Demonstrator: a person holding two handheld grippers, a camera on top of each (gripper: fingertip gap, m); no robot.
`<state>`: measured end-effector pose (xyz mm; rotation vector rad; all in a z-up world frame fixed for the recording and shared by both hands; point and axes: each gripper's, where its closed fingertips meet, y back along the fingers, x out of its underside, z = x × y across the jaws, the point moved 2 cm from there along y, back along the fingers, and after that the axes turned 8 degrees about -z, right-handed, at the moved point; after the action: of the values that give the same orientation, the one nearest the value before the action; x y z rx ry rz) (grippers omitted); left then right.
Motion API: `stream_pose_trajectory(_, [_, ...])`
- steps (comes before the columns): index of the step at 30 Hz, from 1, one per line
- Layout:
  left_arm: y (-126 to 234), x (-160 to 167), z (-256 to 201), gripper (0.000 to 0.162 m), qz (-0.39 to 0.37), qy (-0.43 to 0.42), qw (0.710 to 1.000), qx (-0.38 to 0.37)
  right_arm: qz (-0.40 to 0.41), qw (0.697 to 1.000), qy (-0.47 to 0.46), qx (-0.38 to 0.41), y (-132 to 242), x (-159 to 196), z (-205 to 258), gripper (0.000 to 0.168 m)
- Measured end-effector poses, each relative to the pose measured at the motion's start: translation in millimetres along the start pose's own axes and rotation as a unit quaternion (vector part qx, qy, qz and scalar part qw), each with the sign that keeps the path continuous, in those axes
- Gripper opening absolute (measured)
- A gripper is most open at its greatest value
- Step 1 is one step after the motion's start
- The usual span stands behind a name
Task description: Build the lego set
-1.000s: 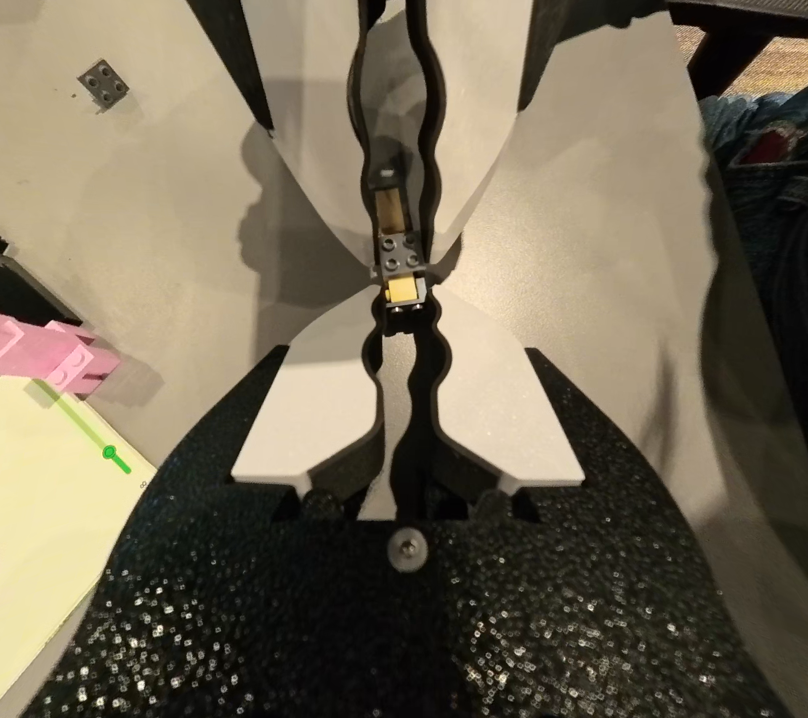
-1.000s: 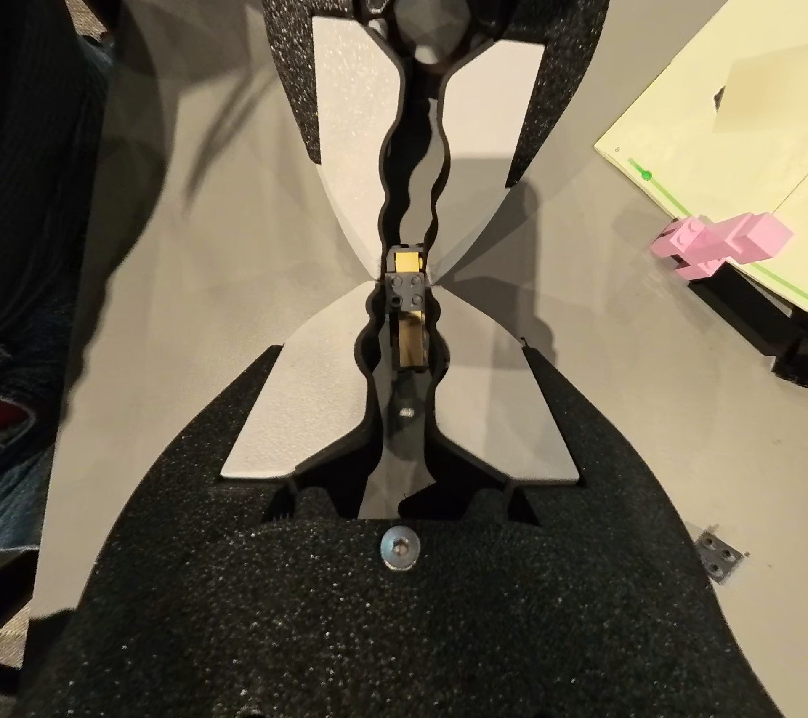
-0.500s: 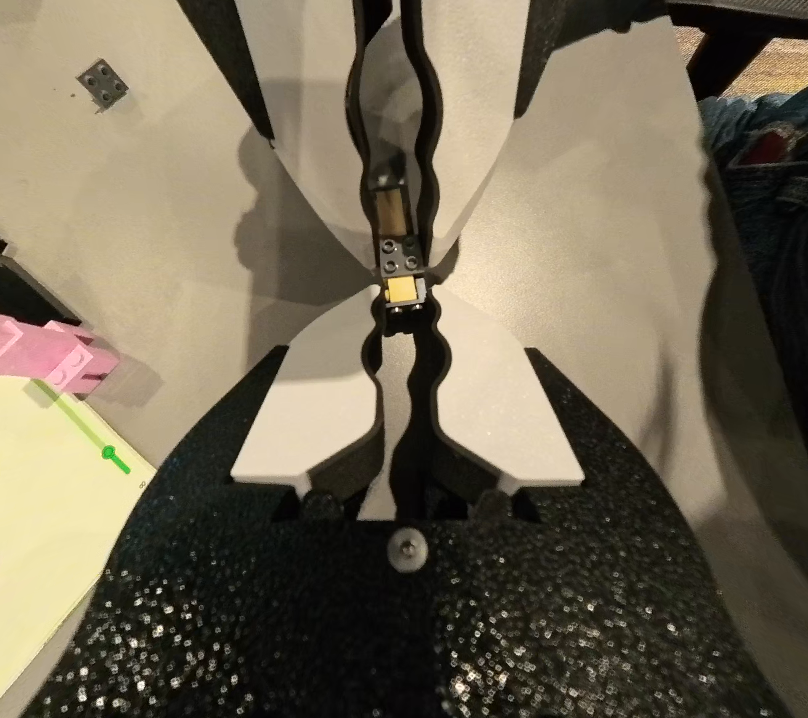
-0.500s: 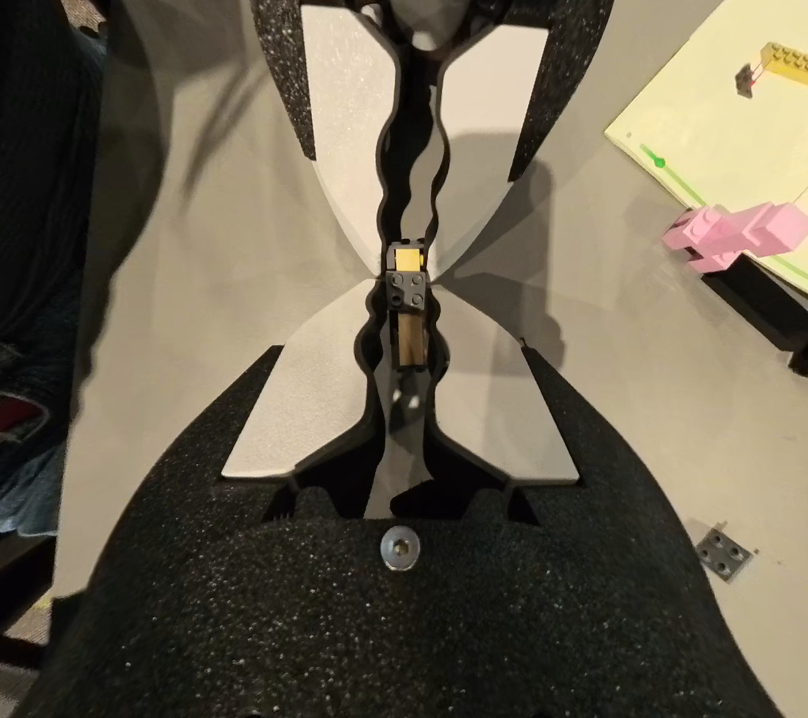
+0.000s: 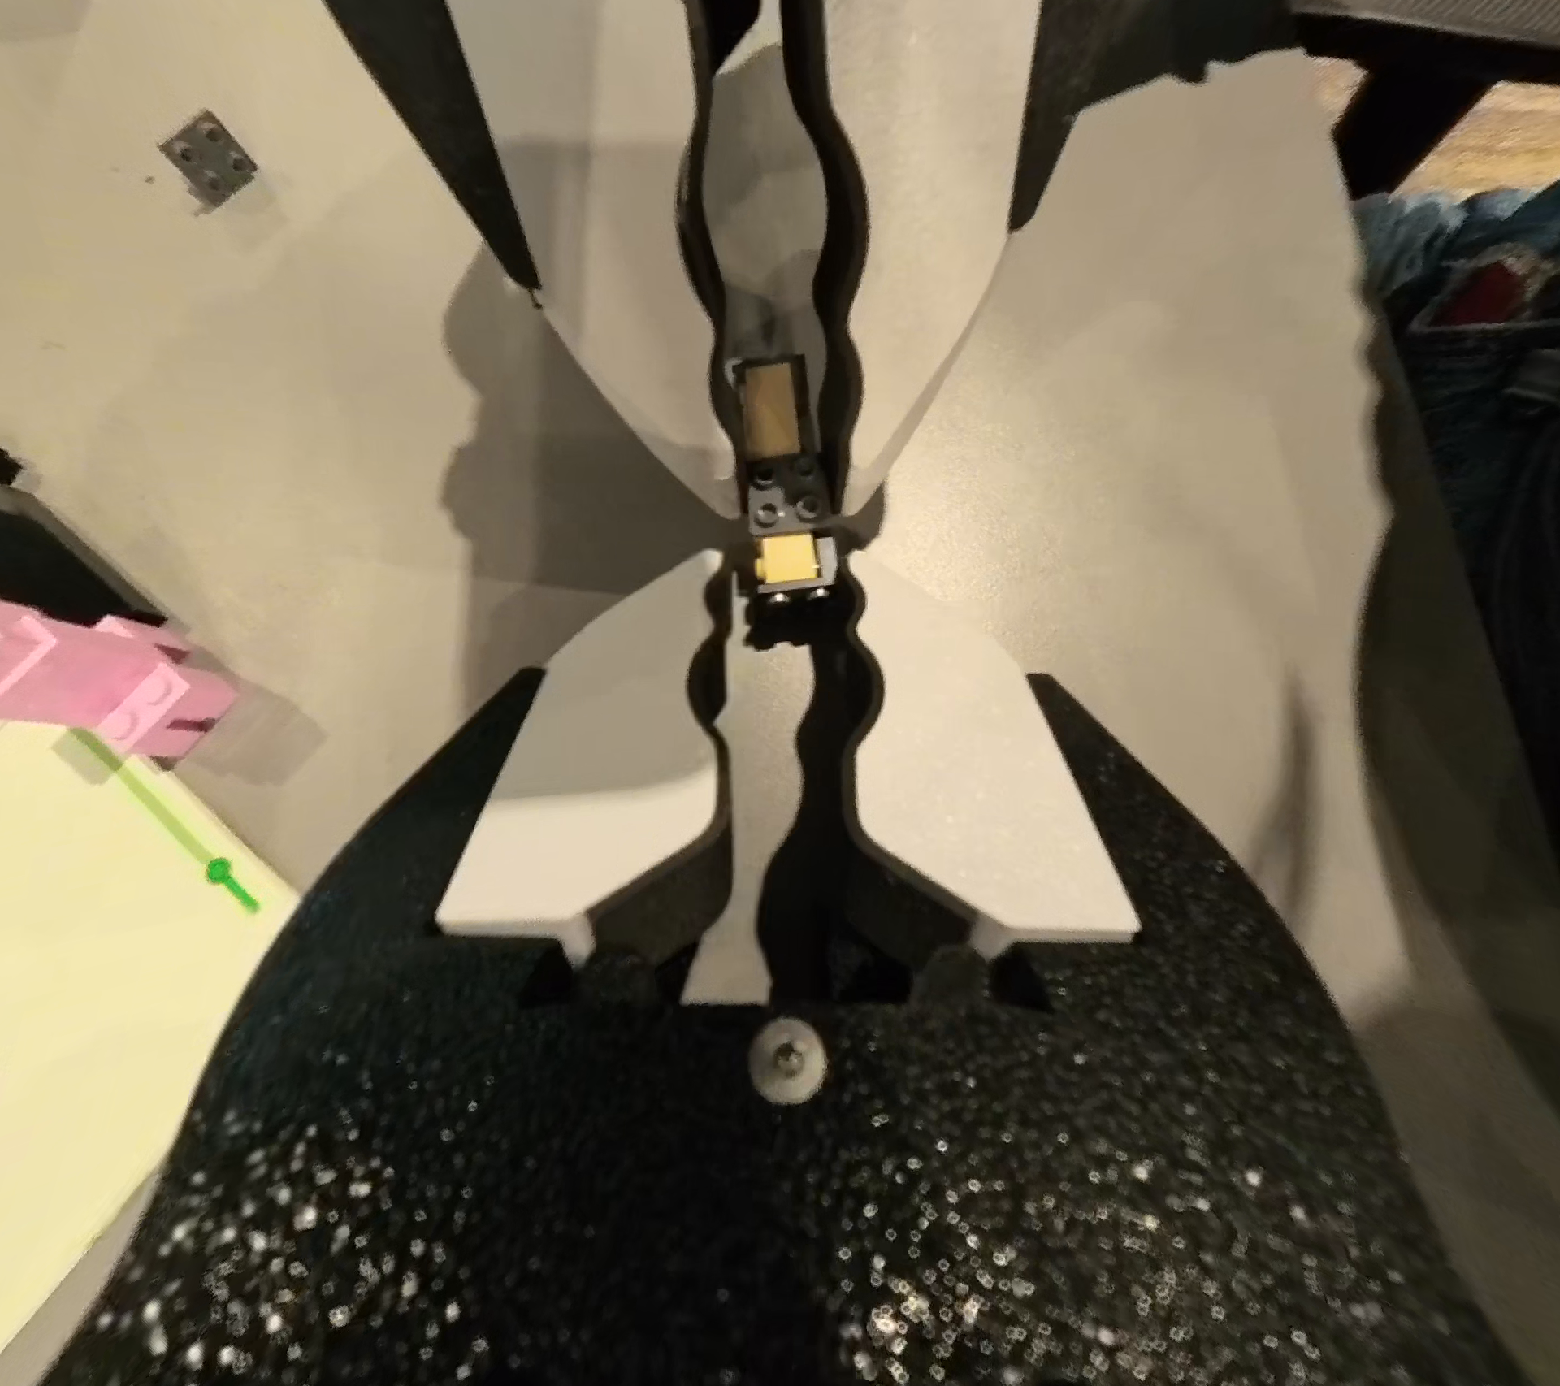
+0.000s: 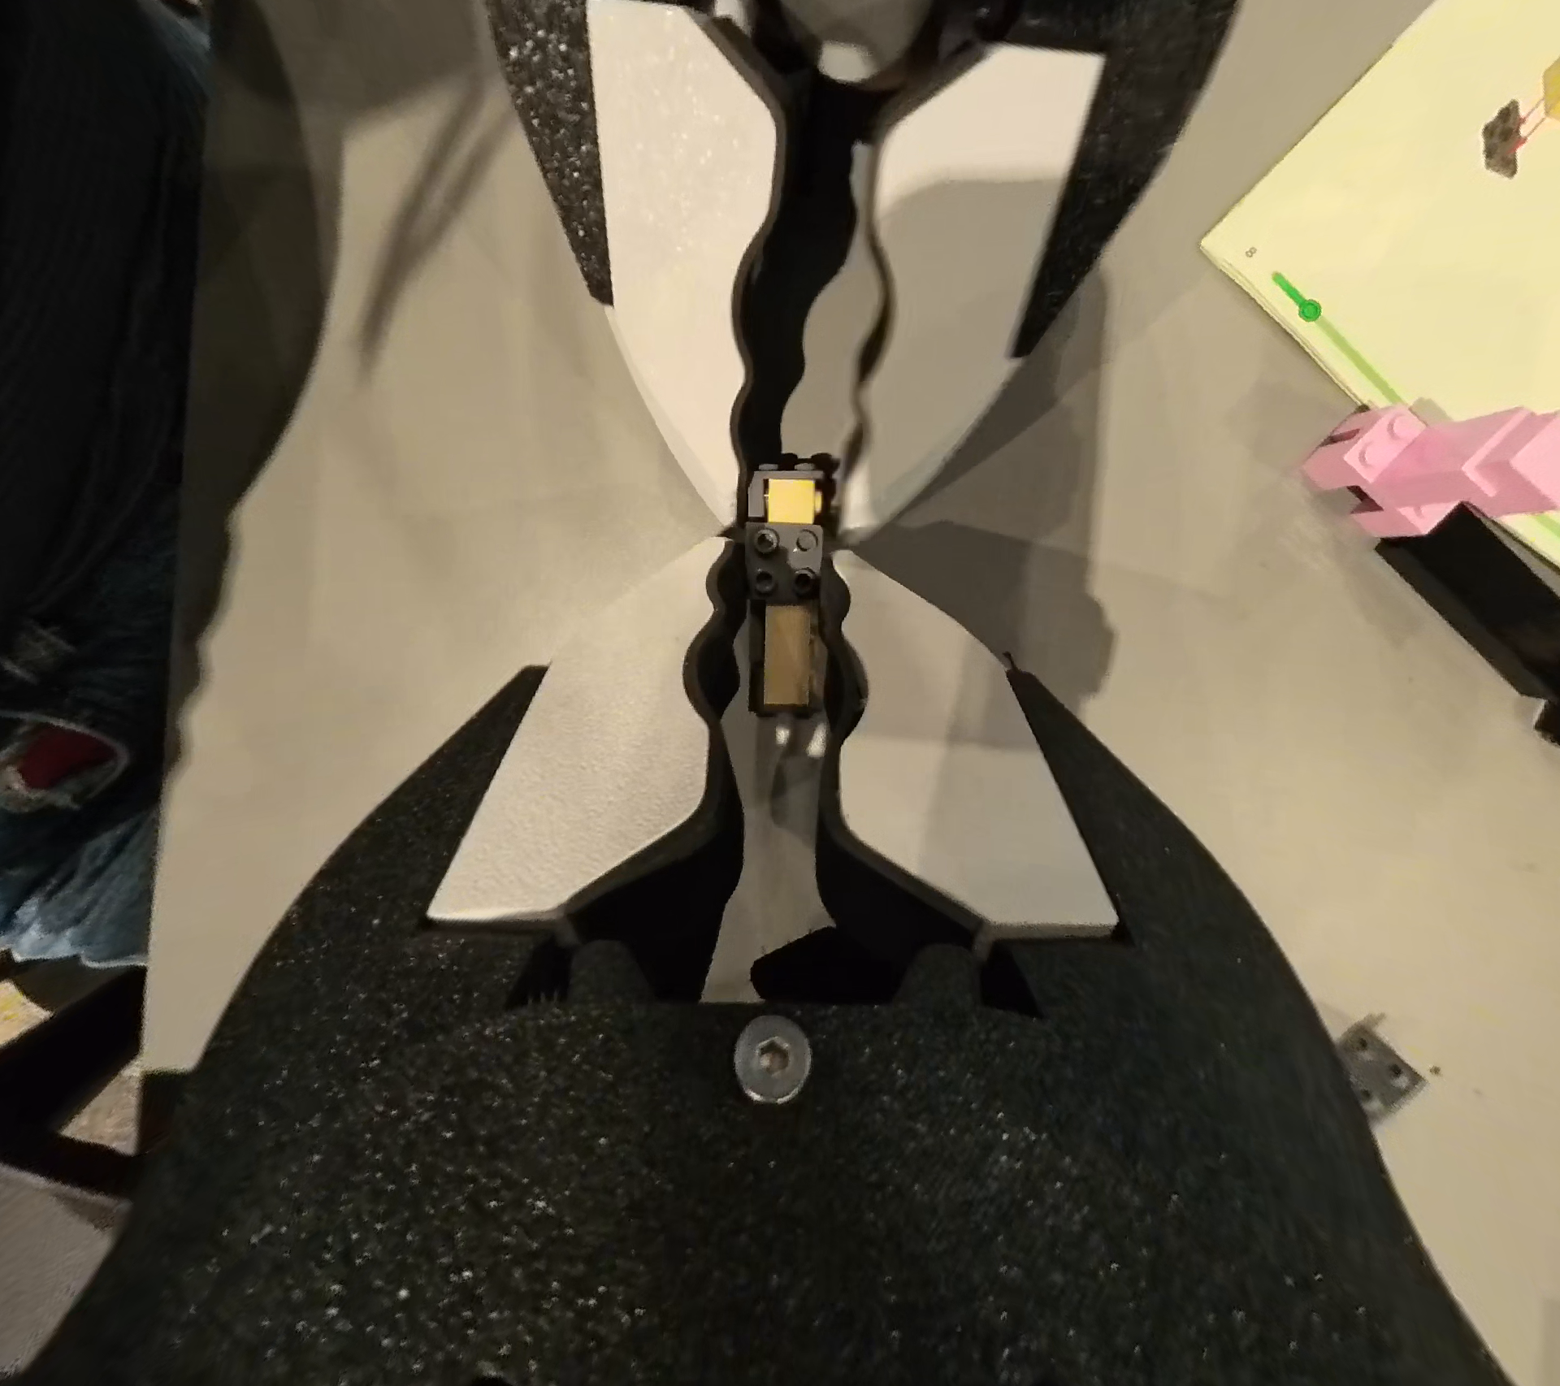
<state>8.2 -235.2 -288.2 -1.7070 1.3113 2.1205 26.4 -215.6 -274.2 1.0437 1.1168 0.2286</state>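
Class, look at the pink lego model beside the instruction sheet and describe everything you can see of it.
The pink lego model is built from several matte plastic bricks, with round studs showing on its outer end. It lies partly on the pale green instruction sheet, its stud end overhanging the grey table. No gripper touches it. The picture edge cuts off its far part.

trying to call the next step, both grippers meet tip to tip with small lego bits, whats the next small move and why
Probably a short push straight together. The left gripper is shut on the yellow piece, the right gripper on the dark grey plate; the two pieces sit edge to edge, and whether they are fully seated cannot be told.
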Motion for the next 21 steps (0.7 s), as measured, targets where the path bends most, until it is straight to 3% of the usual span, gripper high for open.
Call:
stream_pose_trajectory(1, [0.2,0.0,0.8,0.024,0.000,-0.006,1.000,-0.003,-0.002,1.000,0.005,-0.002,-0.1,-0.1,0.3,0.016])
stream_pose_trajectory(8, [0.6,0.3,-4.6,0.016,0.000,-0.032,0.999,0.023,-0.024,0.998,0.047,-0.027,-1.3,-0.9,3.2,0.016])
stream_pose_trajectory(21, [0.7,0.5,-3.4,0.021,0.001,-0.015,1.000,0.023,-0.016,1.000,0.009,-0.001,-2.8,-2.7,2.0,0.016])
